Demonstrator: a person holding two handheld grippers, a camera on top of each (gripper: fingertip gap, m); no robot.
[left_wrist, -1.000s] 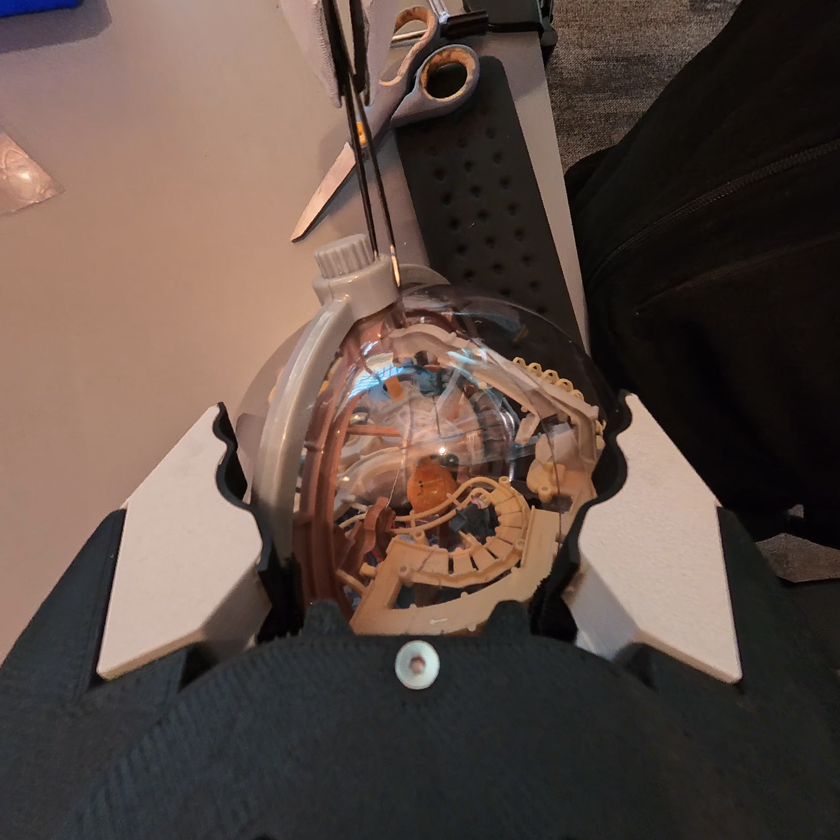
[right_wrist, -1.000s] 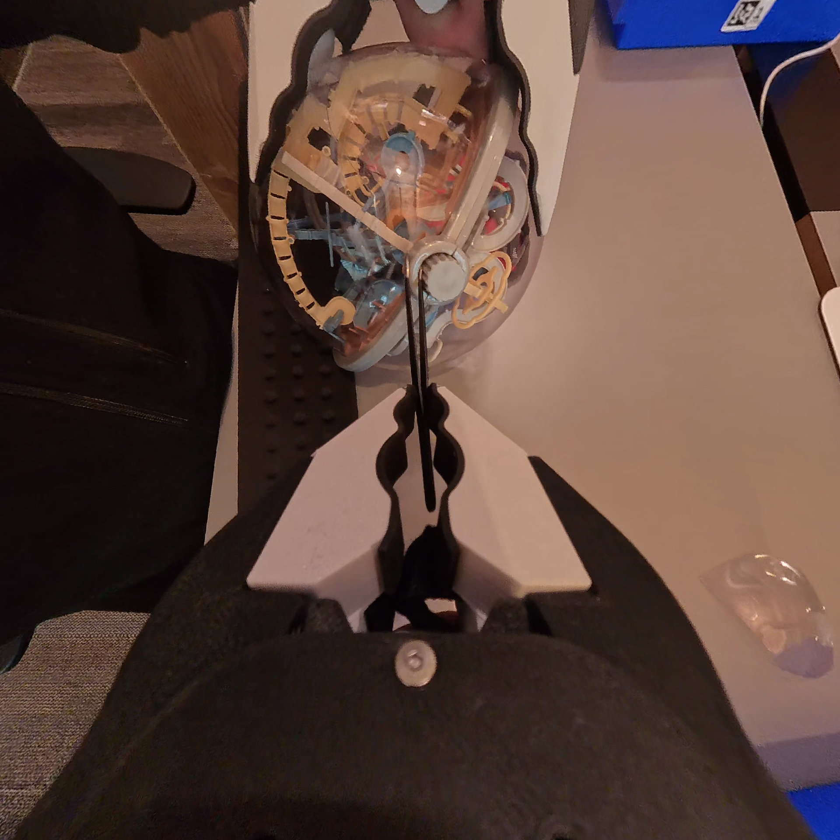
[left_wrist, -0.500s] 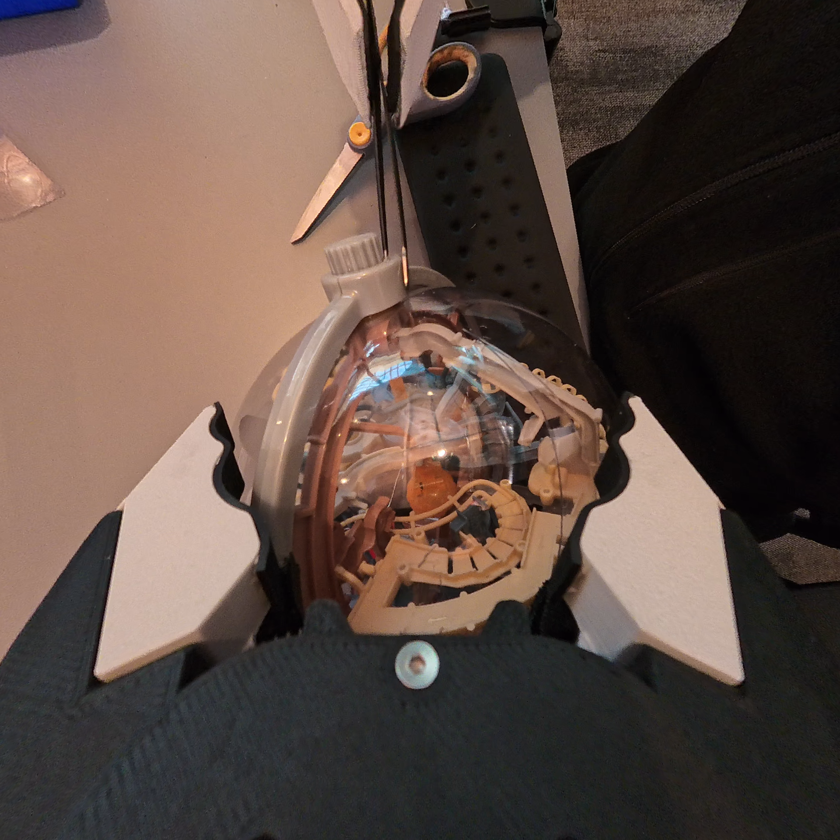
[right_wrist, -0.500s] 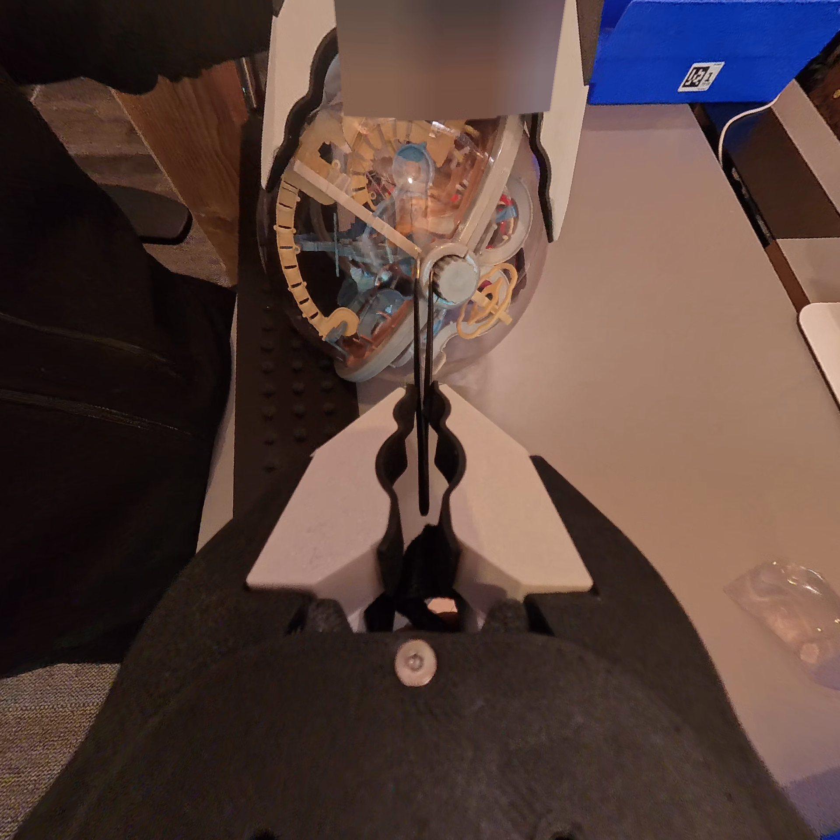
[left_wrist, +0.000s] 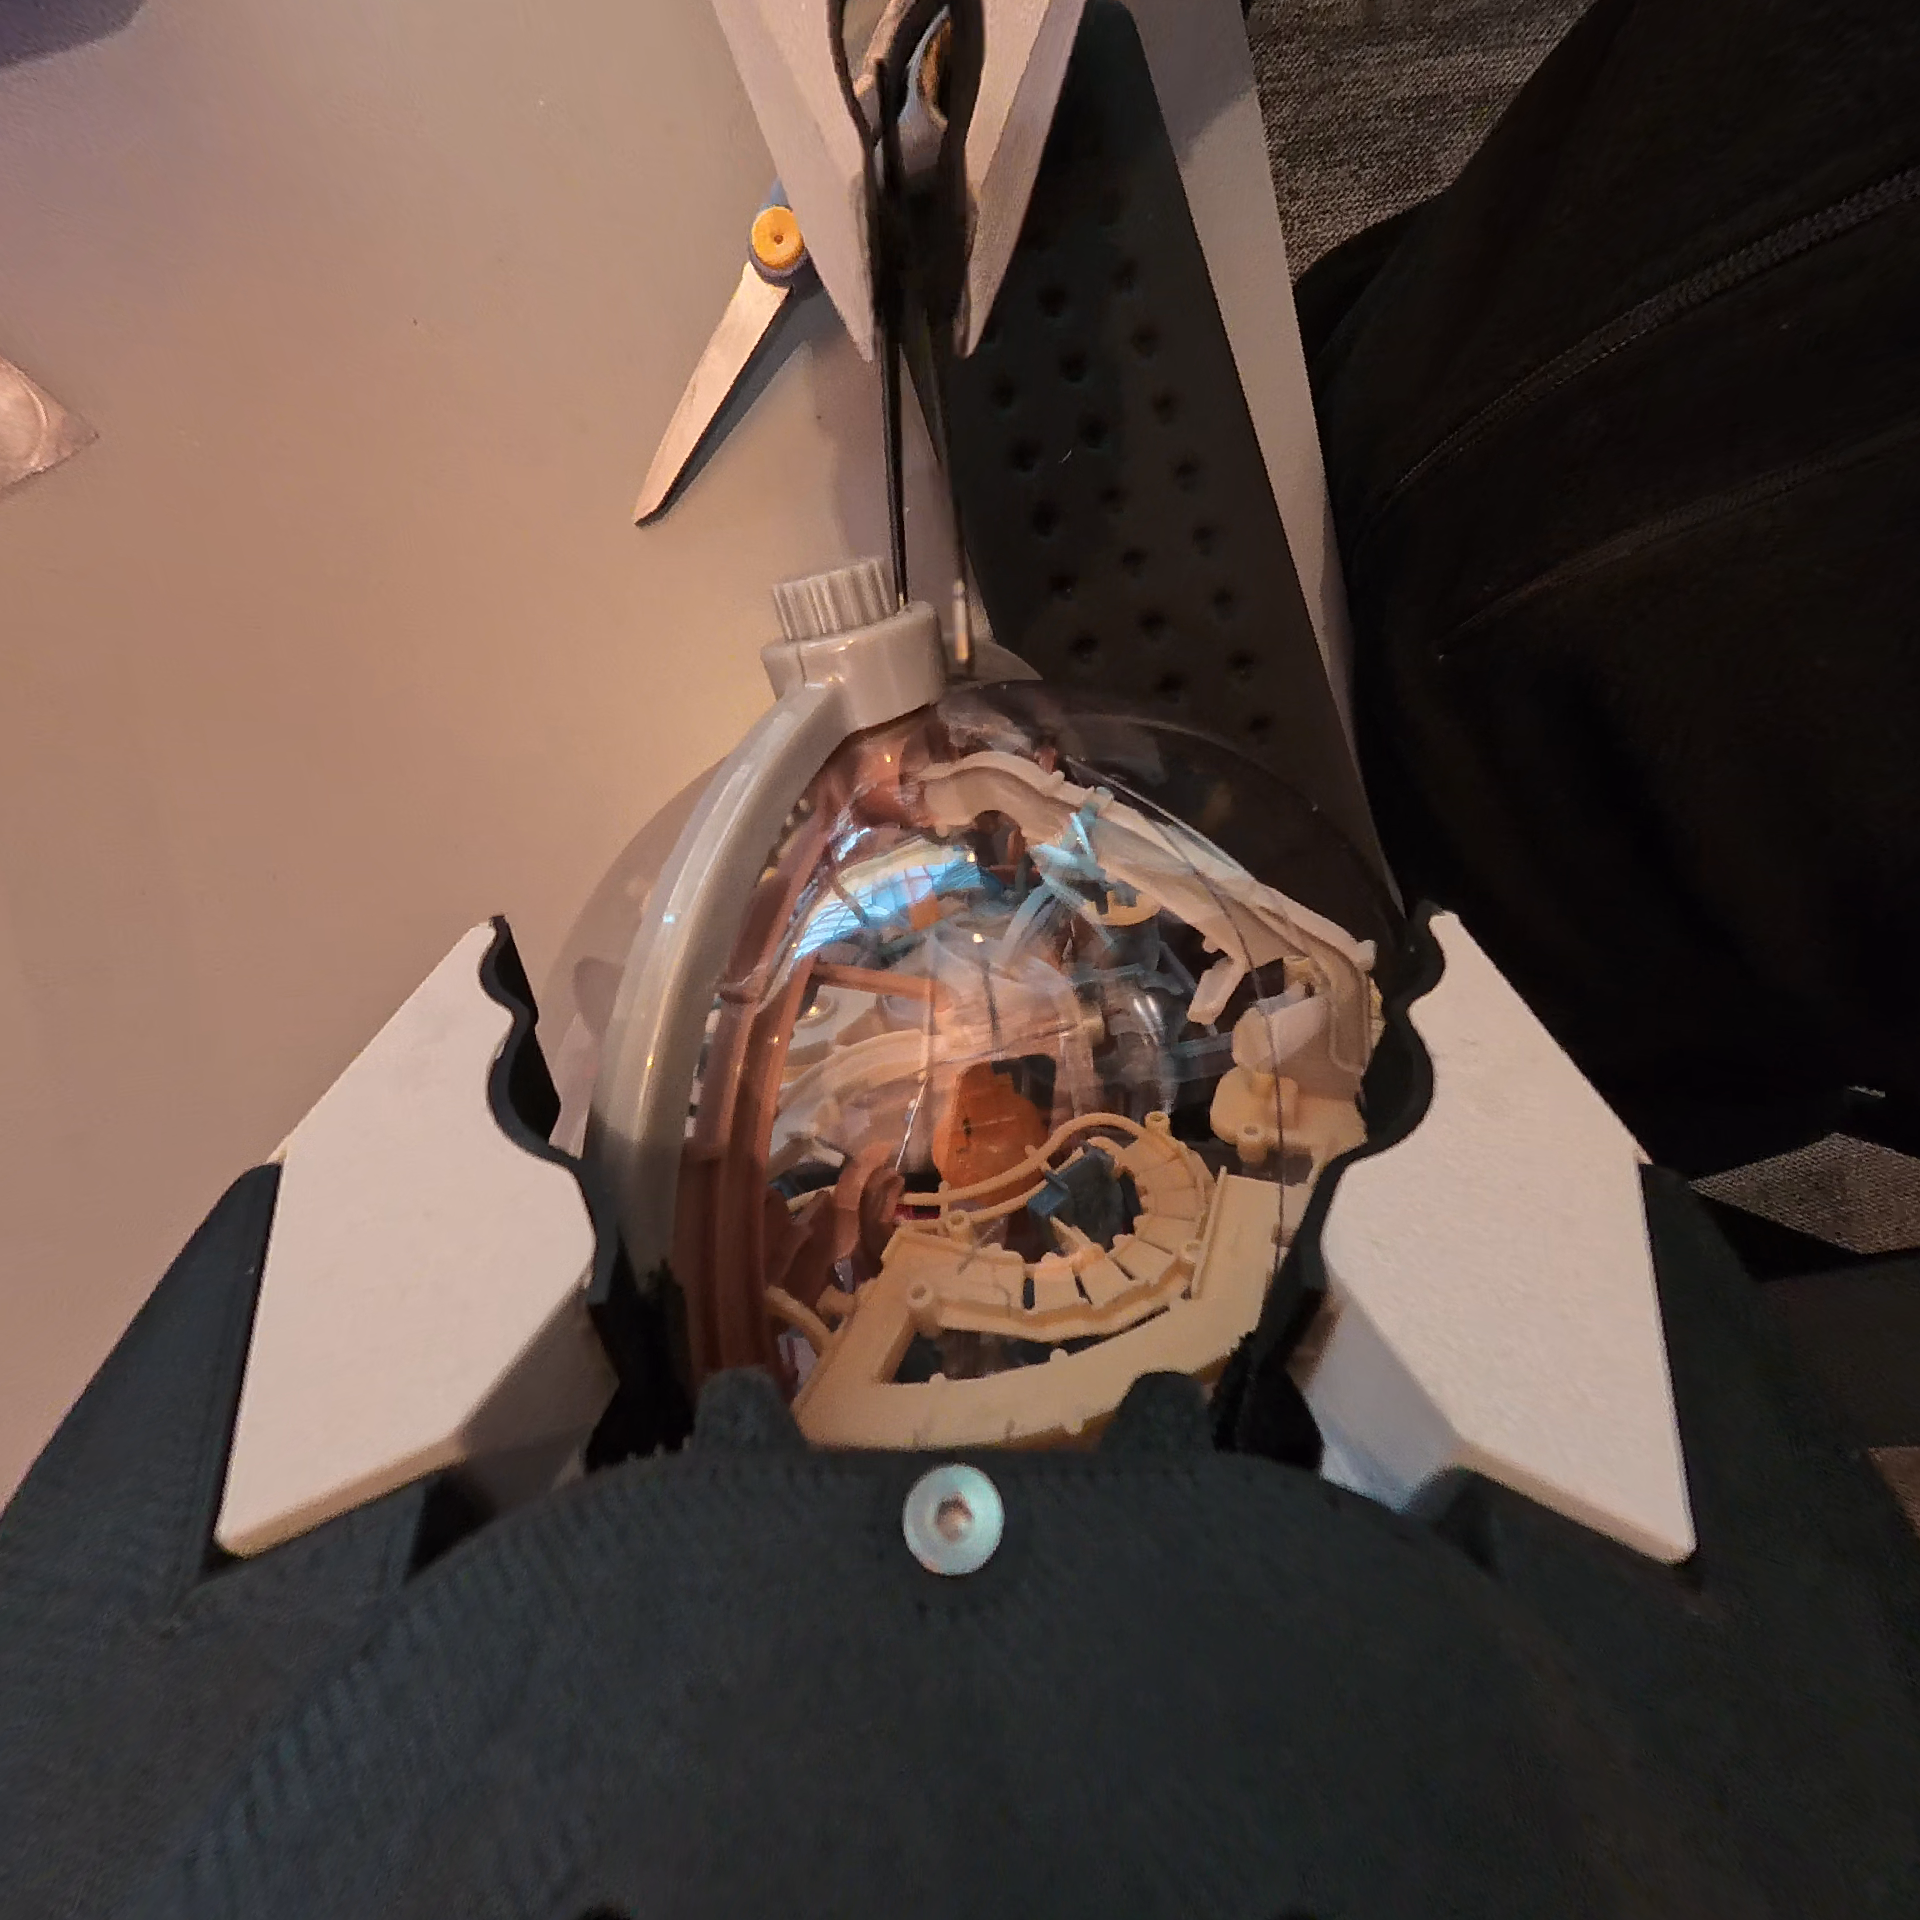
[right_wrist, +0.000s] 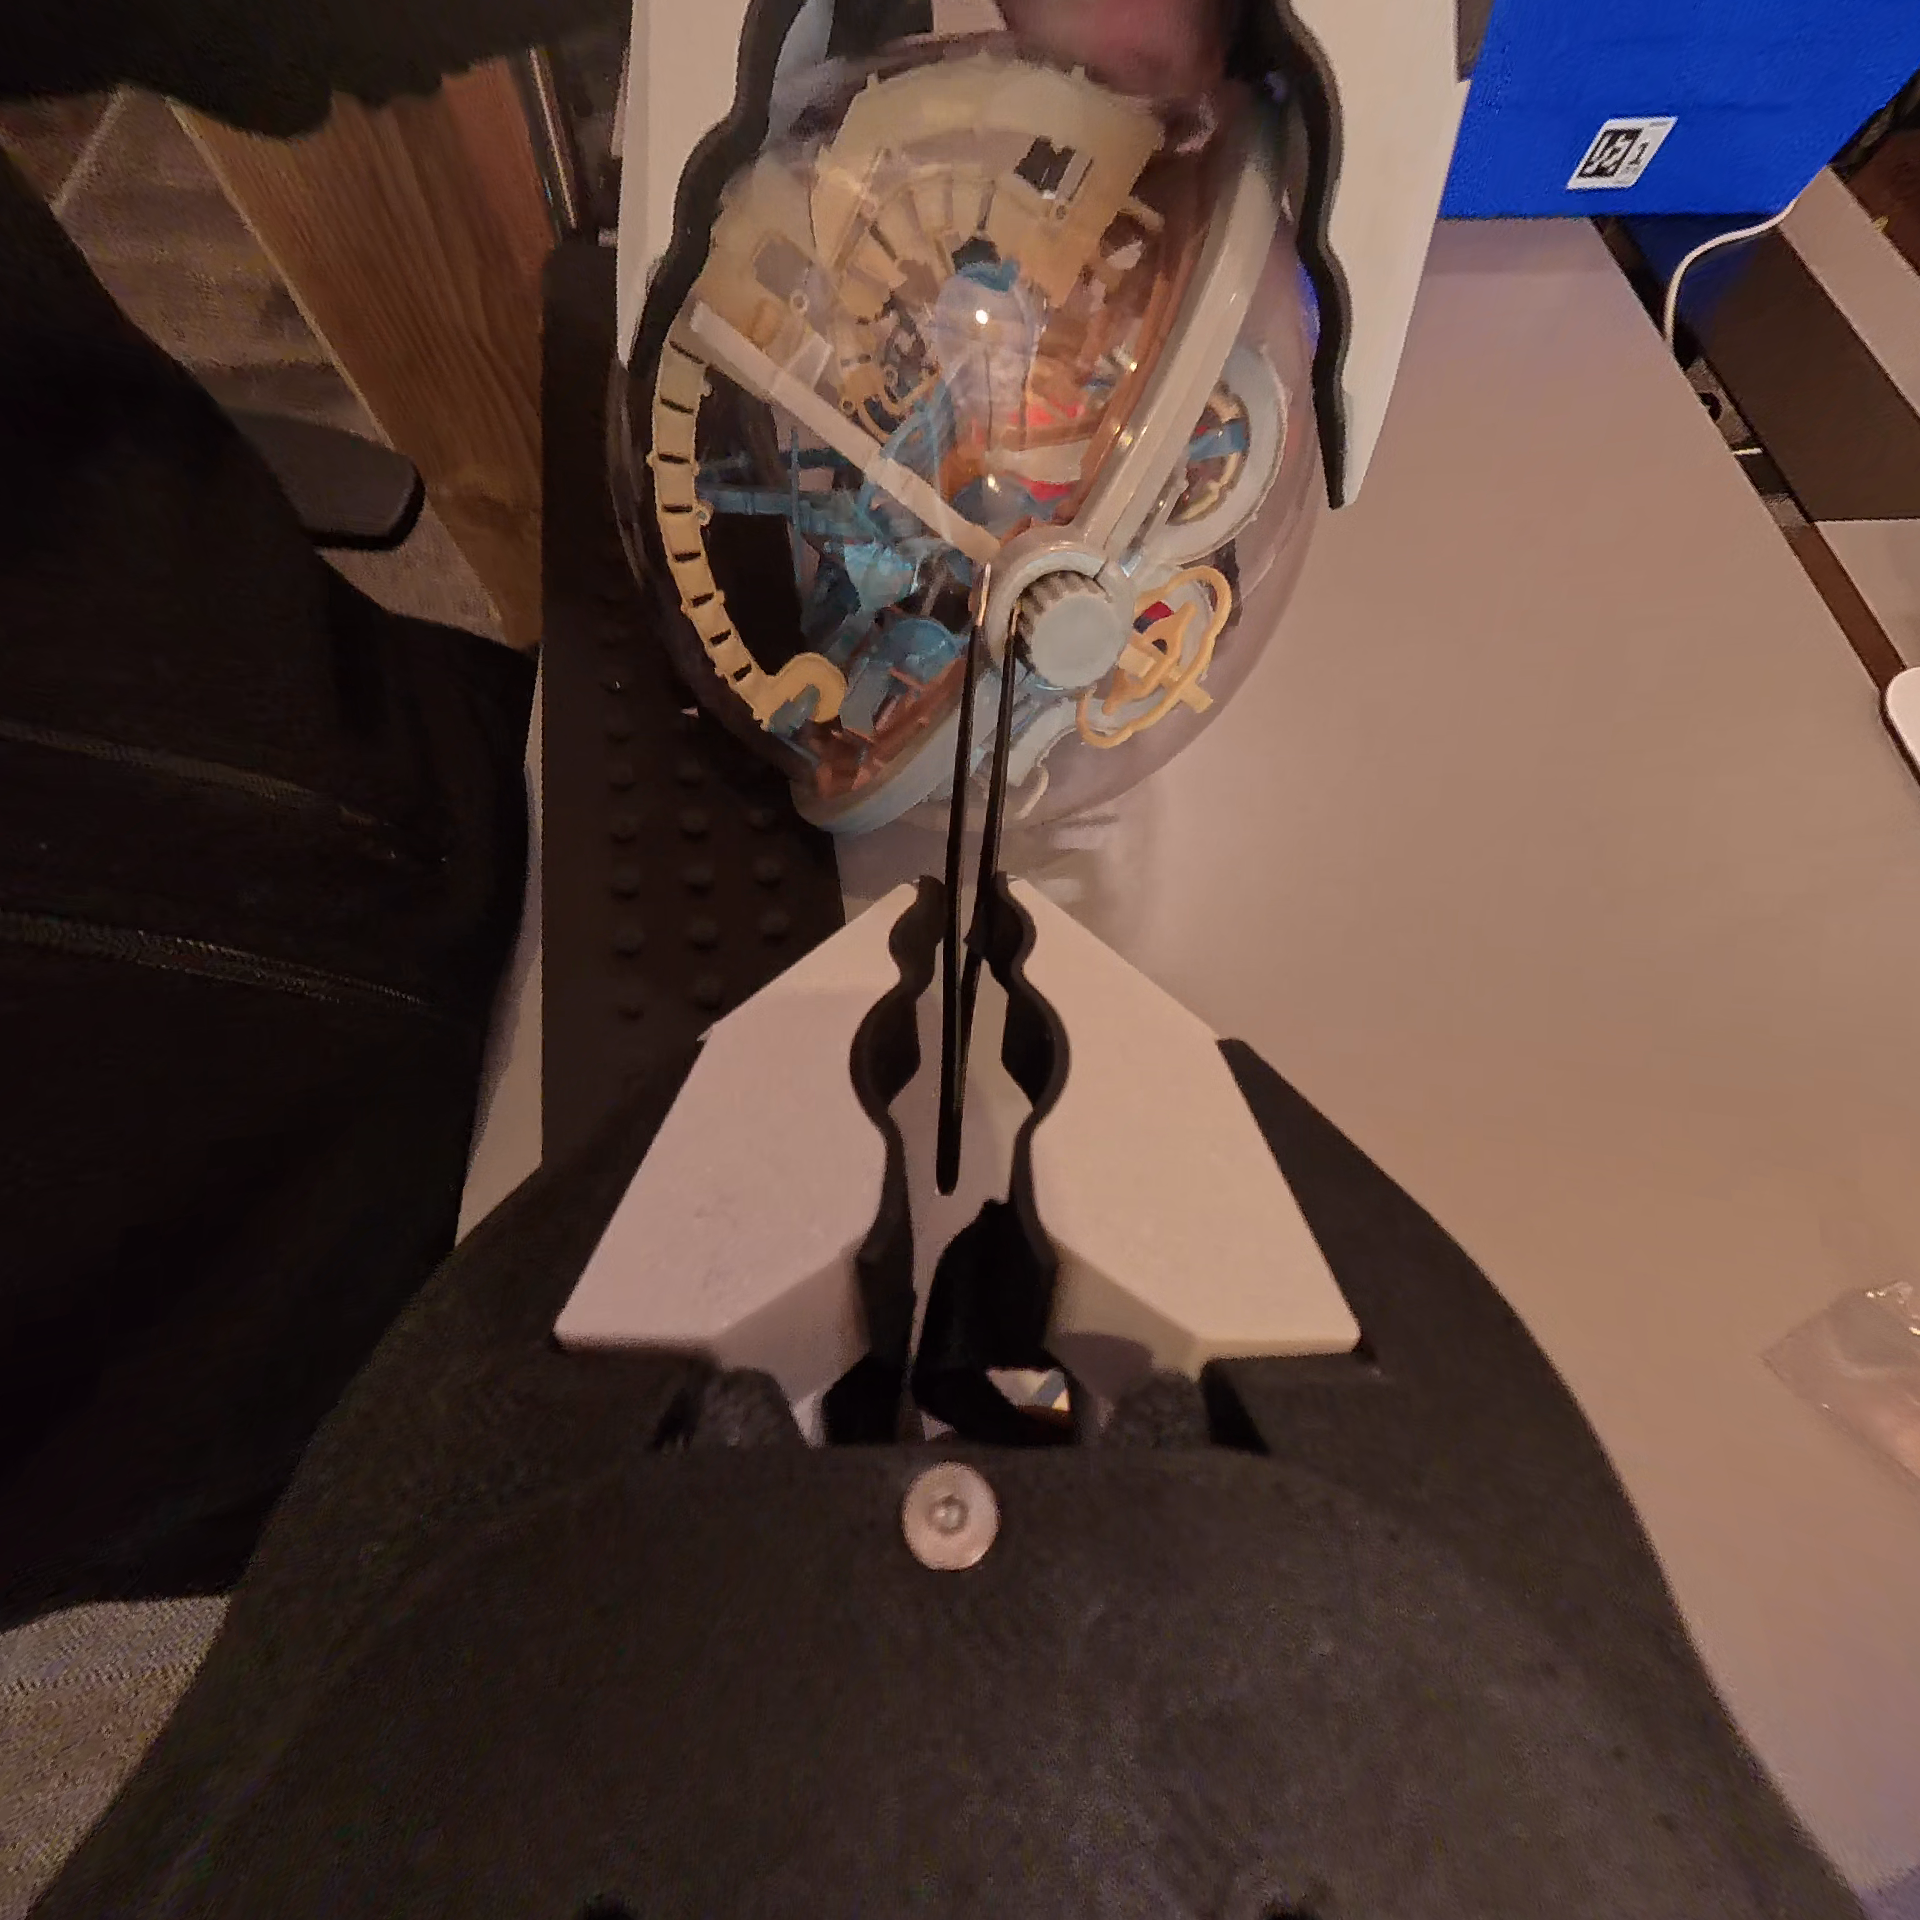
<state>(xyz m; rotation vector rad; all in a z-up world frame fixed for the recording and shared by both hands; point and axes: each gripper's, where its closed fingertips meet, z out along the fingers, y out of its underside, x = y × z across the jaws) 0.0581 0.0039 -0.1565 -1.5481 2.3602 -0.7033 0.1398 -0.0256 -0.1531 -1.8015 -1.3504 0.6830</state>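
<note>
A: Holding the clear maze ball (left_wrist: 997, 1060) between its spread fingers, the left gripper (left_wrist: 961, 997) hugs both round sides over the table (left_wrist: 312, 520) edge, near the bumpy black mat (left_wrist: 1122, 499).

B: And the right gripper (right_wrist: 961, 914)?

A: Pinched tight on the thin black loop (right_wrist: 971, 831) by the grey knob (right_wrist: 1075, 623).

B: That shell looks hard, slippery, maybe breakable. The wide sides seem safest. Scissors (left_wrist: 717, 384) lie farther back.
</note>
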